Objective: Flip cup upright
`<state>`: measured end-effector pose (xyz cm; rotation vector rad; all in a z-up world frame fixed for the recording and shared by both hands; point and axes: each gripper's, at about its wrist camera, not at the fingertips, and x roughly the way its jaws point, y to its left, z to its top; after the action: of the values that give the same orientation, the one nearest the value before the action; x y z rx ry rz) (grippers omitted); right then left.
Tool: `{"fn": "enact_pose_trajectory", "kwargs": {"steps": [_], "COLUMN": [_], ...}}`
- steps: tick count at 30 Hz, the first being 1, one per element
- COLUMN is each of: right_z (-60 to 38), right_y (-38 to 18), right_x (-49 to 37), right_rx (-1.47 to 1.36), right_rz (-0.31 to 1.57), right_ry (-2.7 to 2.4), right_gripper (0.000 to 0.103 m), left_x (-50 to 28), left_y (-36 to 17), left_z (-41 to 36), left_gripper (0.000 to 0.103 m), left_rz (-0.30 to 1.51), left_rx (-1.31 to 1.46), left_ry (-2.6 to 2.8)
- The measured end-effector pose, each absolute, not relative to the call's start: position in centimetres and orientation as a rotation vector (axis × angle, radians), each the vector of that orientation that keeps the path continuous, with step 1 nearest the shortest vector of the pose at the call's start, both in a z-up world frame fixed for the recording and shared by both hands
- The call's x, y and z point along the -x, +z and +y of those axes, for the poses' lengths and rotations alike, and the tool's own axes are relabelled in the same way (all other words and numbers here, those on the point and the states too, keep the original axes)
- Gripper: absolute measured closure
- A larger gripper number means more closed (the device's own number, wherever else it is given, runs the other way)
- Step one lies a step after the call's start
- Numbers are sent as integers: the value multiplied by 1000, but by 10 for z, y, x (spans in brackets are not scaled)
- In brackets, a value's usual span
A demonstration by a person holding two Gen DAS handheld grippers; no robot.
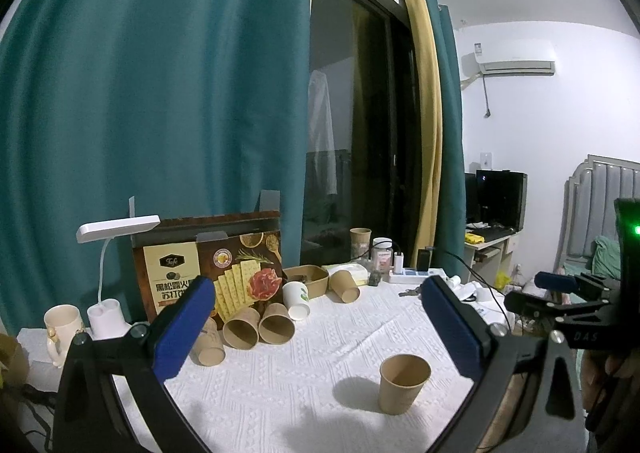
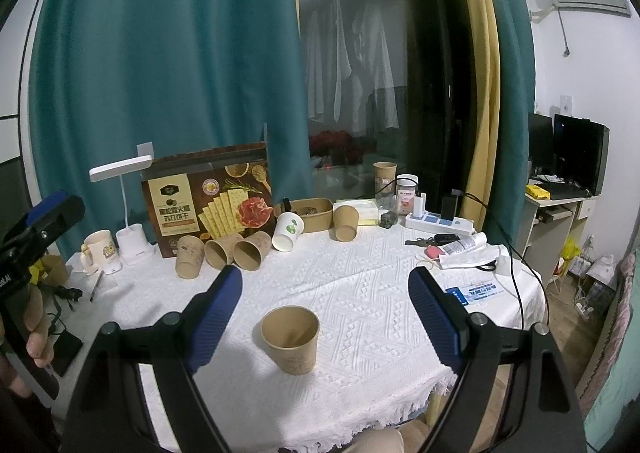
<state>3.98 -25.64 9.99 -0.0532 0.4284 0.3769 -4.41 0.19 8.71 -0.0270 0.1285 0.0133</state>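
I hold both hand-held grippers level over the tabletop [image 2: 360, 285], left [image 1: 316, 317] and right [image 2: 324, 313] spread apart, empty; the cup [image 2: 291, 338] stands upright. Only the right view shows my fingers [image 2: 36, 333].

Brown paper cup [image 1: 404, 383] upright on white tablecloth [image 1: 304, 365], left tool [image 1: 316, 317] spread wide — empty, cracker box [image 1: 208, 265] behind.

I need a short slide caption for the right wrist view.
Open right claw above an upright brown paper cup on the white tablecloth.

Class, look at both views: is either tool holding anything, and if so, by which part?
Nothing is held. The left tool and right tool are both open, and the brown paper cup stands upright, untouched, on the tablecloth.
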Motion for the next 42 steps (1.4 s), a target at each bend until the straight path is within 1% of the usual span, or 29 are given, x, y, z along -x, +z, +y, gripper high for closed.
{"fn": "enact_pose_trajectory", "kwargs": {"steps": [42], "right_z": [-258], "right_y": [98], "right_x": [-45], "right_rx": [35], "right_rz": [441], "right_ry": [385], "right_gripper": [20], "left_x": [41], "left_y": [87], "left_z": [-2], "left_gripper": [0], "left_rz": [129], "left_rx": [20], "left_ry": [8]}}
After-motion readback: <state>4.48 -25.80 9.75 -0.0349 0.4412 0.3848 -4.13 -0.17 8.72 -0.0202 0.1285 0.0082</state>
